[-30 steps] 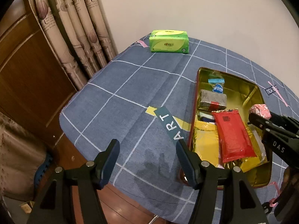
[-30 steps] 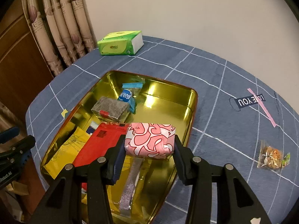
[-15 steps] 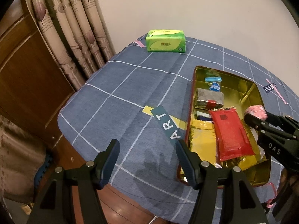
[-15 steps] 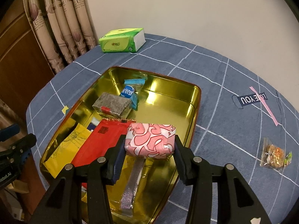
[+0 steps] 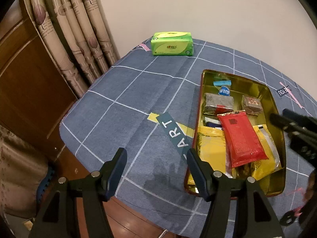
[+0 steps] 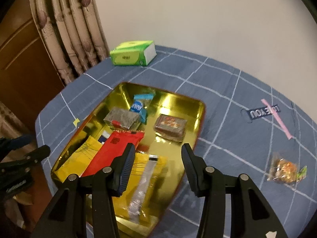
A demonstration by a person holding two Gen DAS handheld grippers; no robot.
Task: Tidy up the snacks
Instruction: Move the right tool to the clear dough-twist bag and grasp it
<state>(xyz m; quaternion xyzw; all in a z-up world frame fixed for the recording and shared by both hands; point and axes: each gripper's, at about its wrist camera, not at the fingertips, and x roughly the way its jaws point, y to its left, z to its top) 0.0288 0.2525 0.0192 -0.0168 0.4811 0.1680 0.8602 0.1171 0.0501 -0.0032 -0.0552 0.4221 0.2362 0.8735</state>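
Left view: one tray (image 5: pixel 235 75) sits on the cloth (image 5: pixel 122 99) near its right edge, holding about seven snacks, the red pack (image 5: pixel 241 138) on top; one tissue pack (image 5: pixel 172 43) lies far back; the left gripper (image 5: pixel 155 166) hangs with jaws released over bare cloth by the near edge; the right gripper (image 5: pixel 293 129) is cut off at the frame. Right view: right gripper (image 6: pixel 157 162) jaws parted, empty, above the tray (image 6: pixel 200 119); one brown block (image 6: pixel 170 127) lies in it; one candy bag (image 6: pixel 285 168) lies outside, blurred.
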